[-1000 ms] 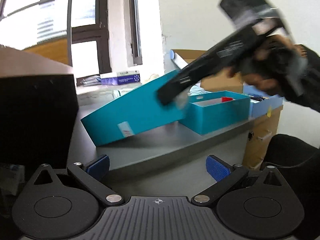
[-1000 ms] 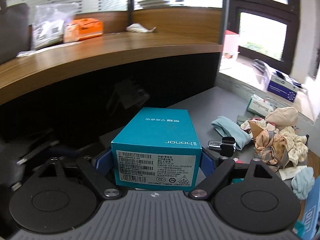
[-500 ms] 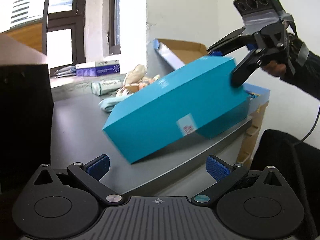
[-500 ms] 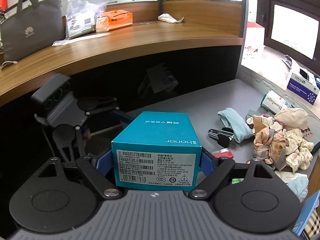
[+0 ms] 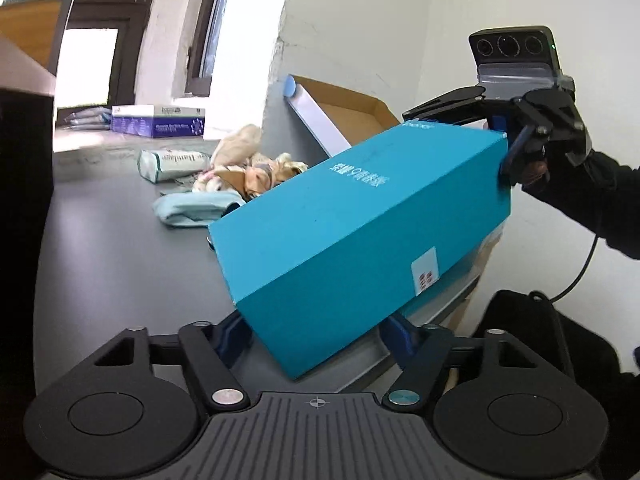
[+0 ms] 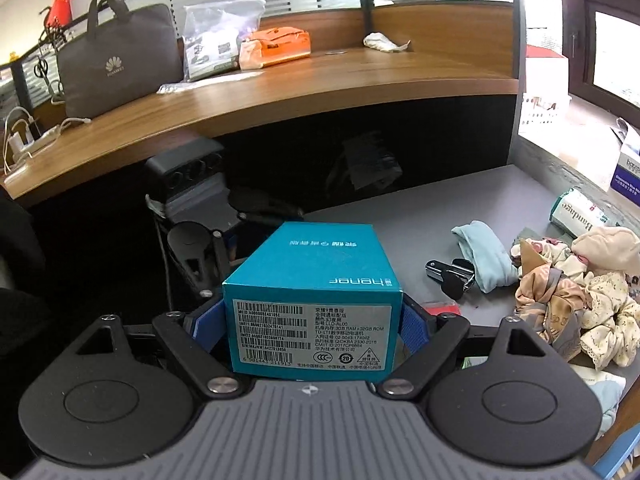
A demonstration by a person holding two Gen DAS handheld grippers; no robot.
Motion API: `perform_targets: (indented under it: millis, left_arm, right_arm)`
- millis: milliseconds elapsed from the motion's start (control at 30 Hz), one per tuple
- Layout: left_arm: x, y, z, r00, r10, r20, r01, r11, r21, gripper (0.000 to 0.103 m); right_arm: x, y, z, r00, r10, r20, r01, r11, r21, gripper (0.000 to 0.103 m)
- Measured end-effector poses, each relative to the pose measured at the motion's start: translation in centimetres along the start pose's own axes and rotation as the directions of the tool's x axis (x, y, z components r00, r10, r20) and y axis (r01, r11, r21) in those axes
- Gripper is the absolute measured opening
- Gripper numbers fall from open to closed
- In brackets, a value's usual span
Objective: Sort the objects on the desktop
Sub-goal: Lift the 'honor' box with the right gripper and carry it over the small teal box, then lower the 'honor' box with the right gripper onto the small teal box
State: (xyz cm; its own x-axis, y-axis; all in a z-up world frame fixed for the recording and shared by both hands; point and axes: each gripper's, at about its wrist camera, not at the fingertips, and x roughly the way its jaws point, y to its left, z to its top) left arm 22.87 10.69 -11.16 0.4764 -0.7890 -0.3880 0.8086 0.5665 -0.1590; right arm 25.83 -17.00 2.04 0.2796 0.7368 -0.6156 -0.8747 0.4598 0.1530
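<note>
Since 1.0 s ago: the teal phone box [image 5: 360, 236], gripped at its barcode end by the right gripper [image 6: 312, 330], has travelled from near the far side of the worktop [image 5: 112, 248] toward the left gripper [image 5: 316, 330]. 0.5 s ago it hung well clear of the left fingers; now its lower free end sits between them, fingers [image 5: 394, 326] apart, contact not discernible. Right-wrist view: the left gripper [image 6: 200, 216], unseen 1.0 s ago, now stands just behind the box's far end [image 6: 316, 240].
</note>
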Motion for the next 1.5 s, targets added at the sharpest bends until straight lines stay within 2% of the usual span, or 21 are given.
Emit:
perform_targets:
  millis: [200,333,633,900,1067,1300,1500]
  left_arm:
    - [-0.3,-1.9,0.6,0.998,0.047,0.048,-0.047,0.999,0.014,0.071]
    - [-0.1,-3.9,1.7,0.996,0.073,0.047,-0.076,0.994,0.072,0.071]
    - [0.2,-7.5,5.4,0.996,0.075,0.046,-0.083,0.976,0.201,0.072]
    - [2.0,-9.1,8.8,0.998,0.062,0.011,-0.062,0.955,0.291,0.072]
    - [3.7,-9.6,8.9,0.997,0.047,-0.058,-0.026,0.949,0.313,0.072]
    - [5.9,-9.5,8.1,0.988,0.076,-0.135,-0.030,0.949,0.314,0.072]
    - [6.1,-9.8,8.1,0.986,0.093,-0.139,-0.044,0.947,0.318,0.072]
  right_arm:
    - [-1.3,-0.5,-0.6,1.000,0.012,0.010,-0.013,1.000,0.015,0.090]
    - [-2.5,-0.6,-1.1,1.000,0.012,-0.003,-0.012,1.000,0.005,0.090]
    - [-6.5,-1.6,-2.1,0.998,0.050,-0.026,-0.050,0.999,0.001,0.090]
    - [-10.4,-2.2,-1.3,0.999,0.015,-0.030,-0.017,0.997,-0.072,0.090]
    - [-11.8,-2.8,-2.3,0.999,0.018,-0.044,-0.022,0.996,-0.083,0.090]
    - [-10.9,-4.1,-4.7,0.996,0.029,-0.079,-0.035,0.997,-0.074,0.090]
    - [-10.0,-5.0,-5.6,0.993,0.051,-0.108,-0.060,0.994,-0.086,0.090]
